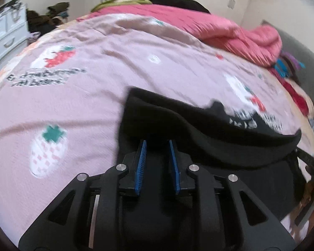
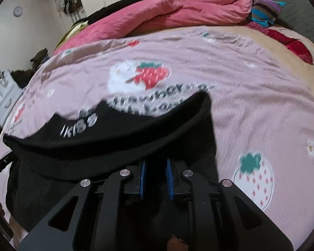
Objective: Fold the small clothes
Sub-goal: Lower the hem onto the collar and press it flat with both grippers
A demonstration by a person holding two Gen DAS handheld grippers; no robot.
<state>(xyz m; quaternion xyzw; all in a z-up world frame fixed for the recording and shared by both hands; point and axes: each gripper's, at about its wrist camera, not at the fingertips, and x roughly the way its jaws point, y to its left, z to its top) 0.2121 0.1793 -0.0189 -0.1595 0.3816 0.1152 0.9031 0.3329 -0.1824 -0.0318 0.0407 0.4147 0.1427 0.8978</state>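
Black garment (image 1: pixel 198 129); two tools (image 1: pixel 157 146) (image 2: pixel 156 165)

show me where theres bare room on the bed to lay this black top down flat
Free: the pink strawberry sheet beyond the black garment, up to the rolled pink comforter, and the sheet left of the left gripper. Crowded: the far edge under the comforter, and the headboard side with the striped pillow and red blanket.

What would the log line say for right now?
task: fold clothes | left gripper: gripping black garment | right gripper: gripping same garment | garment lifted over pink bedsheet
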